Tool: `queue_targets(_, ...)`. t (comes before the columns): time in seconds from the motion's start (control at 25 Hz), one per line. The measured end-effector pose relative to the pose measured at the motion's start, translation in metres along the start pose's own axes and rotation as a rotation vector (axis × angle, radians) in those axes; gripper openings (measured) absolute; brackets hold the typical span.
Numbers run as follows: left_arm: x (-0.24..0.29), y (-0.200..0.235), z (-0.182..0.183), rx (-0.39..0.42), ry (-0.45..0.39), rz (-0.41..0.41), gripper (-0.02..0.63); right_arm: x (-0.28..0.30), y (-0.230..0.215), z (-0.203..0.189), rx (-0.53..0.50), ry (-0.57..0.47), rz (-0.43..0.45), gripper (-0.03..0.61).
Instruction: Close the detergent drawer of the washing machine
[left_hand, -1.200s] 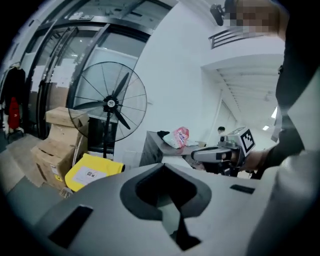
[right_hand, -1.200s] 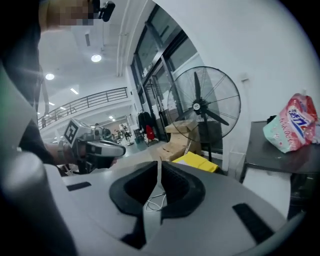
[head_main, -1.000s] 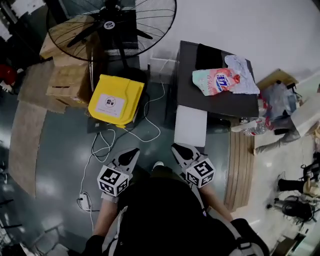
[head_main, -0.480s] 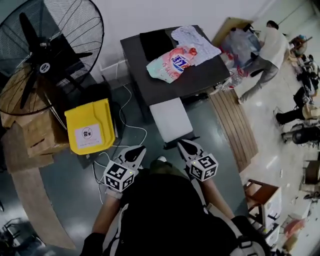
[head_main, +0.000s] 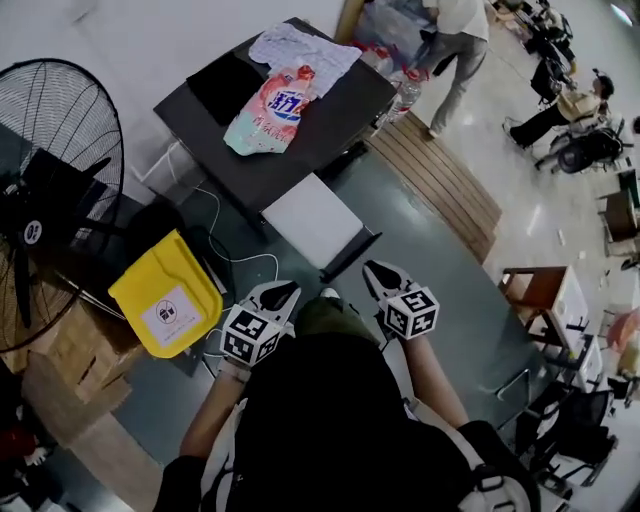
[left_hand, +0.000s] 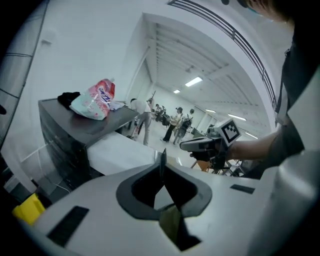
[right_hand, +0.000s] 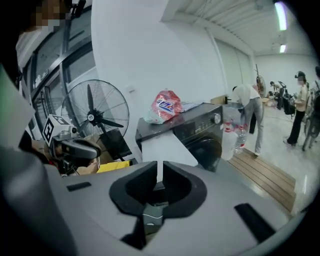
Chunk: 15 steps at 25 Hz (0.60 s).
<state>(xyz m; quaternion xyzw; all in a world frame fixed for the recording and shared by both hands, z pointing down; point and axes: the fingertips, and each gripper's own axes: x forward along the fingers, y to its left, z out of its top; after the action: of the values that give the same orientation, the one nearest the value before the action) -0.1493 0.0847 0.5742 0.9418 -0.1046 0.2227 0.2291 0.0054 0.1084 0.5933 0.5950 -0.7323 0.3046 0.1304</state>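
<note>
— Ahead of both grippers, the washing machine (head_main: 338, 112) stands against the wall. Its detergent drawer (head_main: 312, 215) juts out of the front as a white slab, near my tips but not touched.
— What are your jaws doing?
— I have the left gripper (head_main: 280, 296) and the right gripper (head_main: 378, 274) both clenched on nothing. Each gripper view shows the pads pressed together with only air past them.
— How do you expect the drawer to behave?
— Rigid plastic on a slide, I'd guess: light, smooth-faced, with little resistance until it seats. I see no need to grasp it. I'd lay closed tips flat against the front face, near its middle, and push straight along the slide. Off-centre pressure could skew it and make it bind.
— Anything in the way?
— Nothing on the drawer that I can see. A detergent bag (head_main: 265, 105) lies on the machine's top, well clear.
</note>
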Motion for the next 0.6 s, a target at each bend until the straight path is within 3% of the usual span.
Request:
queue_targets(0.2, 0.032, -0.012, -0.014, 0.03, 0.111, -0.08, 0.018, -0.012, -0.029, -0.017, 0.046, 0.009, -0.098, 0.036)
queue_targets(0.28, 0.046, -0.014, -0.022, 0.034, 0.143, -0.102, 0.055, -0.011, -0.041, -0.025, 0.047, 0.024, -0.116, 0.056)
queue_targets(0.6, 0.094, -0.014, -0.047, 0.039, 0.283, -0.056, 0.166, 0.009, -0.084, -0.043, -0.007, 0.125, -0.072, 0.167)
